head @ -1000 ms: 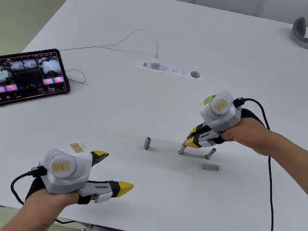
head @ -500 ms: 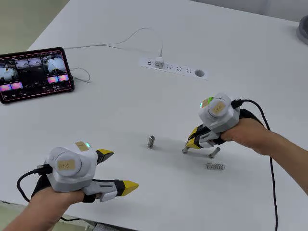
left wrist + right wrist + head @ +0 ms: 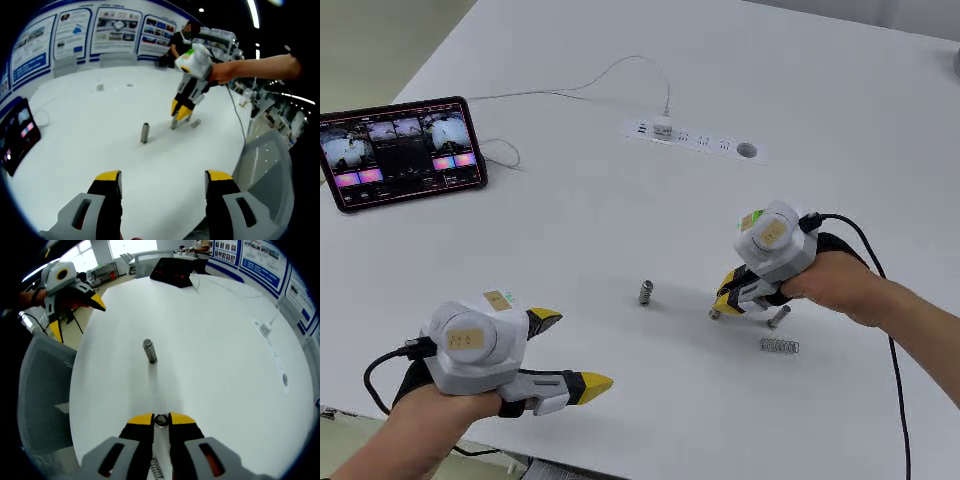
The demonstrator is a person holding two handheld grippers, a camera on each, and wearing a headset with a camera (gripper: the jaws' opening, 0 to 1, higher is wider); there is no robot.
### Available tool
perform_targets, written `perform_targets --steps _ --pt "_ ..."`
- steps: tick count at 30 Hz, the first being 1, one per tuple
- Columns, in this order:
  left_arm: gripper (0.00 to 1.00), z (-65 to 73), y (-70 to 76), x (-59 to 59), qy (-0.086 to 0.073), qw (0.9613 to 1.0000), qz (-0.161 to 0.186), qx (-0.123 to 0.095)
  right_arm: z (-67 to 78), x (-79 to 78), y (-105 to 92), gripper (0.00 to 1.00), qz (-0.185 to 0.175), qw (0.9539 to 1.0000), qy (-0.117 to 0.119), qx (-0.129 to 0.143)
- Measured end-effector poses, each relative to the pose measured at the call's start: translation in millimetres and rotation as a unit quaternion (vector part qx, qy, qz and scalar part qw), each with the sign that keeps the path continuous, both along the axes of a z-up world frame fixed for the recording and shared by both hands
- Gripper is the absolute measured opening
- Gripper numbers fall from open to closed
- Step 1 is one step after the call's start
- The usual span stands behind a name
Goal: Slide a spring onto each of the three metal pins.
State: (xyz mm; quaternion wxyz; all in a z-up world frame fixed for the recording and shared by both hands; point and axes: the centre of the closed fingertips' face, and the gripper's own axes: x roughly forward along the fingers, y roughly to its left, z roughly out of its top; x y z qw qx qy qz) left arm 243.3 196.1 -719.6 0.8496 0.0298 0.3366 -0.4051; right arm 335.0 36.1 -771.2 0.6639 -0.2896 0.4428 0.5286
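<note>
The left gripper (image 3: pixel 570 350) and the right gripper (image 3: pixel 725 298) look alike. Each has a rounded white-grey housing behind the claw, and grey and black jaw arms ending in yellow tips. Tan paper stickers sit on top of each housing. A green light glows on the right one. A black cable (image 3: pixel 820 216) leaves each rear end, farthest from the claw.

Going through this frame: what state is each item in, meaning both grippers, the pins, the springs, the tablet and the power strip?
left gripper: open, holding nothing
right gripper: shut on the held pin
held pin: clamped, lower end at the table
middle pin: standing upright, spring on it
third pin: lying on the table, looks bare
loose spring: lying flat on the table
tablet: screen on
power strip: one plug in
</note>
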Motion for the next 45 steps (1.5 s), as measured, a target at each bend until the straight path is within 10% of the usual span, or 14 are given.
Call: perform_targets --steps 20,45 --pt "0.69 -0.2 2.1 0.6 0.0 1.0 0.001 0.002 -11.0 -0.5 0.4 0.13 0.001 1.0 0.003 -0.004" --pt "0.69 9.3 -4.6 2.8 -0.012 0.9999 -0.009 -0.002 6.6 -2.7 -9.0 0.41 -0.048 0.9985 0.004 0.026"
